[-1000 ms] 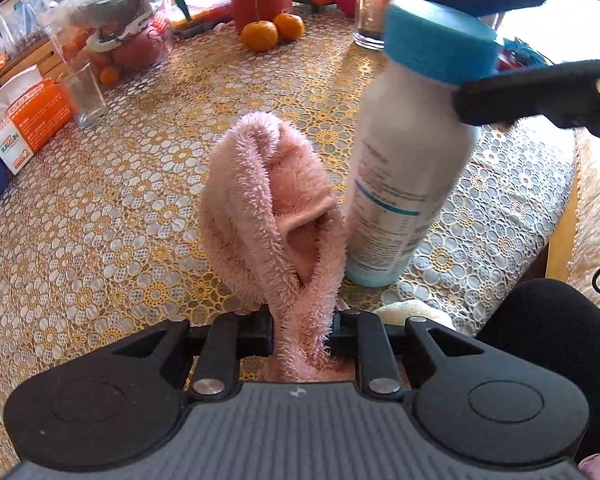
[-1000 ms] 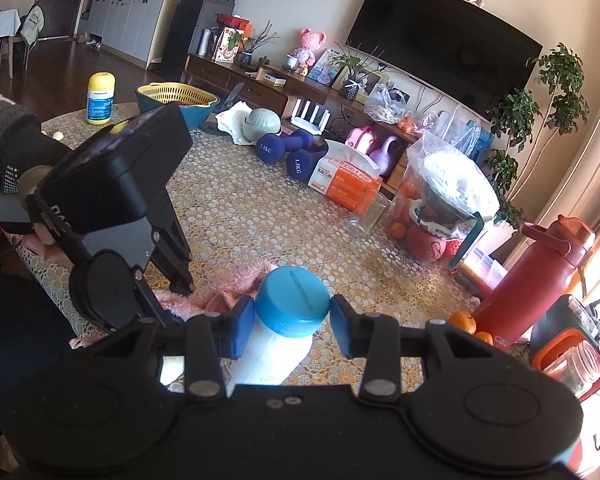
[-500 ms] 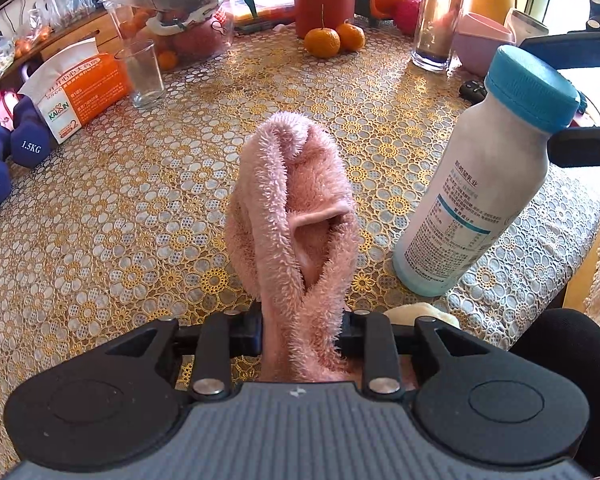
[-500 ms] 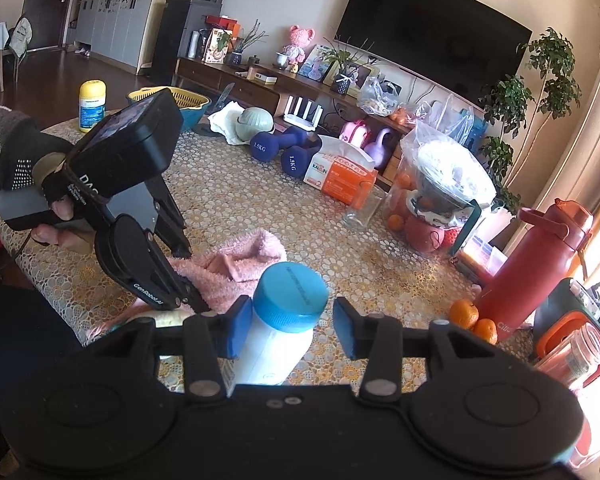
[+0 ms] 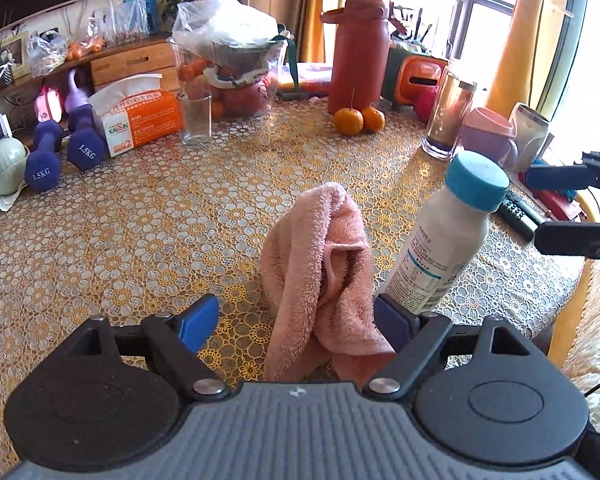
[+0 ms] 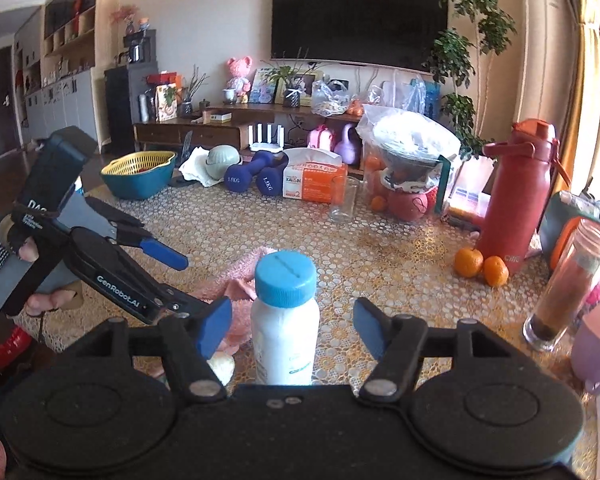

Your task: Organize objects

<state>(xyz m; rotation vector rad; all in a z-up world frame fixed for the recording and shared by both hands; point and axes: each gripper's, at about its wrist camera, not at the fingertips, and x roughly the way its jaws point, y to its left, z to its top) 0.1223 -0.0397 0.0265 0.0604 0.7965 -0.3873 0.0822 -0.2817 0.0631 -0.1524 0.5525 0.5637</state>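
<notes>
A pink towel [image 5: 320,264] stands bunched on the lace tablecloth [image 5: 140,240] between the jaws of my left gripper [image 5: 296,320]. Those jaws are opening, and the left pad is well off the cloth. A white bottle with a blue cap [image 6: 286,320] stands upright on the table just right of the towel. My right gripper [image 6: 292,324] straddles it, its jaws opening with gaps on both sides of the bottle. In the left wrist view the bottle [image 5: 444,240] and my right gripper [image 5: 560,208] appear at the right. The right wrist view has my left gripper [image 6: 176,280] on its left side.
Across the far side stand two blue dumbbells [image 5: 60,152], an orange tissue pack [image 5: 140,120], a drinking glass [image 5: 198,120], a bagged fruit container [image 5: 232,72], a red jug [image 5: 358,48] and two oranges [image 5: 358,120]. A glass jar [image 5: 448,116], pink cup [image 5: 488,136] and remote [image 5: 520,212] crowd the right.
Both grippers have opened, letting go of the towel and the bottle. The bottle now stands upright, free of the pads. My left gripper has drawn back and up from the towel.
</notes>
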